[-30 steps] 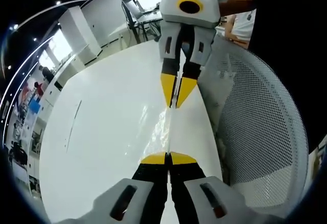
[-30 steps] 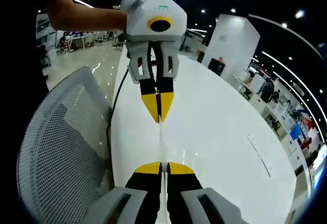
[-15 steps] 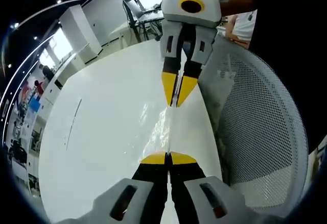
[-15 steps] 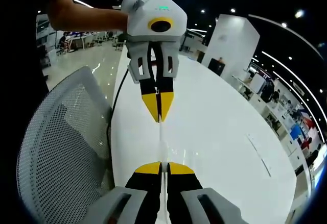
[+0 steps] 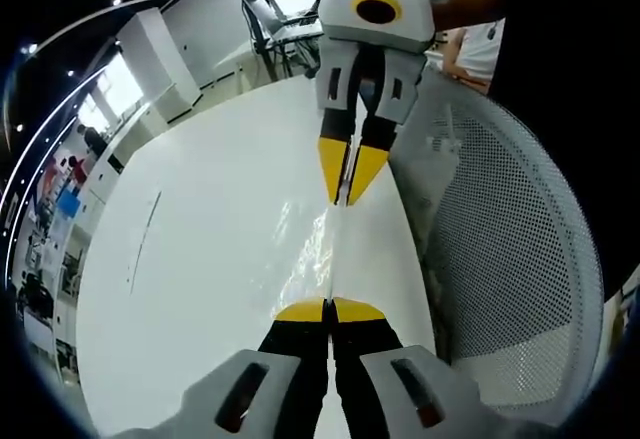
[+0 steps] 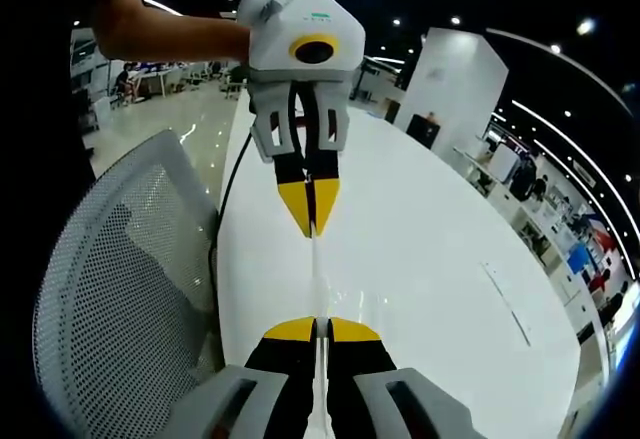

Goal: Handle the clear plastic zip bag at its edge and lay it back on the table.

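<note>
While stretched taut above white table (image 5: 200,259), clear zip bag (image 5: 318,254) spans between both grippers, edge-on. Left gripper (image 5: 329,309) clamped on near end; right gripper (image 5: 345,194) pinching far end, jaws together. White mesh chair (image 5: 510,259) just beside table edge. Person's arm (image 6: 160,29) behind left gripper in right gripper view.
</note>
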Demonstrator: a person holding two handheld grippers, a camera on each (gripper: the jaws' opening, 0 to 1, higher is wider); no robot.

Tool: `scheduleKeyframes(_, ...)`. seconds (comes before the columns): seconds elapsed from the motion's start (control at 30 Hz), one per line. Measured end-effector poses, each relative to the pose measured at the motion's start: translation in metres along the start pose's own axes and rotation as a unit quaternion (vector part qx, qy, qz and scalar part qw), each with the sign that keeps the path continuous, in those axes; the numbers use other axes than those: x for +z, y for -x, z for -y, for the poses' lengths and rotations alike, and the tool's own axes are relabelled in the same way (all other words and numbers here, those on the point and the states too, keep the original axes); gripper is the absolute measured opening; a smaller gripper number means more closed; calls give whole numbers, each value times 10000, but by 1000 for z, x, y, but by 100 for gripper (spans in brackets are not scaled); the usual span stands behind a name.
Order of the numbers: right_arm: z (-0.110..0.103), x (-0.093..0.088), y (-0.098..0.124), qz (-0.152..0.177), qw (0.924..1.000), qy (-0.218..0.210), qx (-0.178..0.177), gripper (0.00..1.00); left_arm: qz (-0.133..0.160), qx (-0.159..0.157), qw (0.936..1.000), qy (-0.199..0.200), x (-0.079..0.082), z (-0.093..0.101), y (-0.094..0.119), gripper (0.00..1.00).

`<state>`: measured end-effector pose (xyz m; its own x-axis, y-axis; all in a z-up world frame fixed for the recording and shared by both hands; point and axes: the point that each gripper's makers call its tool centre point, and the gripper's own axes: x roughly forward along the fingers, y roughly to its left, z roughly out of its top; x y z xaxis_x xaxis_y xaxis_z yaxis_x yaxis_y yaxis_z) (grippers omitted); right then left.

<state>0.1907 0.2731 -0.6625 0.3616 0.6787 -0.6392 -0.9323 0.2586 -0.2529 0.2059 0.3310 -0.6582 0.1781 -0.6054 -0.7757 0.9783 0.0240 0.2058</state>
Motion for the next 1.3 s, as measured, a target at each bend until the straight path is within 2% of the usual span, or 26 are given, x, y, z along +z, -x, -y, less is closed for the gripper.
scheduleKeyframes(1.3, 0, -4, 2, -36, 10000, -37, -13, 0, -55, 31, 10000, 74, -7, -1, 4, 0)
